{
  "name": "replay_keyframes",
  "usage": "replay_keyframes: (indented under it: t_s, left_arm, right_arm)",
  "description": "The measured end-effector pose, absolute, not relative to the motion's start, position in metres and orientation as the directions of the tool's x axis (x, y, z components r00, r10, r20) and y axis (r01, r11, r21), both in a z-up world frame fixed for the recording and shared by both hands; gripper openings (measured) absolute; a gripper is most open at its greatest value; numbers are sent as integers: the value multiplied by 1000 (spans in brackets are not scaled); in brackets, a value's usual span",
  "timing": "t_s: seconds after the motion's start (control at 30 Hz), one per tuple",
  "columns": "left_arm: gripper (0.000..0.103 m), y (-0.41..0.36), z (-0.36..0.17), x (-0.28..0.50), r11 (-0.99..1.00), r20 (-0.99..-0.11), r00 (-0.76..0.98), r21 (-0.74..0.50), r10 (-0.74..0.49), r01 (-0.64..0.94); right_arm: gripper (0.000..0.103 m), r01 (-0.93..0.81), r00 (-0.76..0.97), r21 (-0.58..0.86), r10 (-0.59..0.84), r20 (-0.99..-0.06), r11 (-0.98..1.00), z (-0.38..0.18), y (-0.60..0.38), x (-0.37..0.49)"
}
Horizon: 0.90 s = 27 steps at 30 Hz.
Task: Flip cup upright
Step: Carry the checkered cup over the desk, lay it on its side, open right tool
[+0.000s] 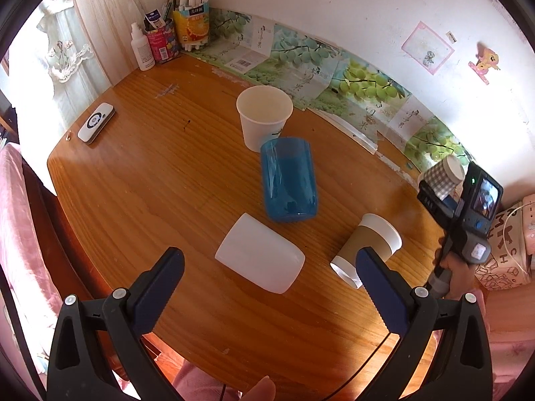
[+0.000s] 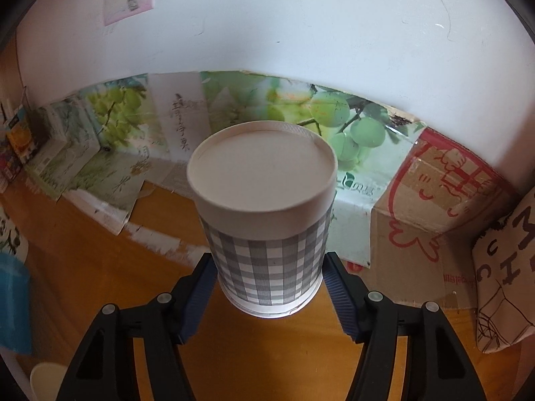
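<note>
Wooden table is carrying several cups: nearest your spread, empty left tongs a frosted white cup is lying sideways. Farther right, your right tongs are pinching the gray checkered paper cup, lifted and tilted bottom-forward.

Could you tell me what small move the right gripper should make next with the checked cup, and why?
Probably rotate the wrist to turn the checked cup over. The right gripper is shut on its sides and holds it above the table with the closed base facing up and the rim pointing down, so it is still inverted. Once the mouth faces up, it can be lowered onto bare wood.
</note>
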State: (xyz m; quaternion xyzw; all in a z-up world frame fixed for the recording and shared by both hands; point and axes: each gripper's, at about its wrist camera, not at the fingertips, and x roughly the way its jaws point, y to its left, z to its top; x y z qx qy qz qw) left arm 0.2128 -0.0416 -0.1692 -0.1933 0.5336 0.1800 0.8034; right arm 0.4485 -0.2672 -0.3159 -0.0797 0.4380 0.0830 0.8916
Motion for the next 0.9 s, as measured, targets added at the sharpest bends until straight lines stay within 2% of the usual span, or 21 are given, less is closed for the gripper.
replay_keyframes:
  t_s: [0.3, 0.5, 0.73, 0.9]
  left_arm:
    - [102, -27, -167, 201, 856, -931, 364, -180, 10, -484]
    - [102, -17, -158, 197, 877, -921, 389, -162, 31, -453]
    - [102, 10, -146, 199, 908, -902, 426, -121, 67, -400]
    - [102, 26, -137, 202, 934, -893, 448, -121, 46, -336]
  right_arm:
    - [66, -287, 565, -120, 67, -823, 950, -291, -274, 394]
    - [66, -314, 538, -143, 52, -841, 939, -277, -275, 349]
    - [66, -257, 507, -128, 21, -862, 958, -263, -279, 302]
    - [66, -226, 474, -115, 6, -881, 967, -250, -269, 268]
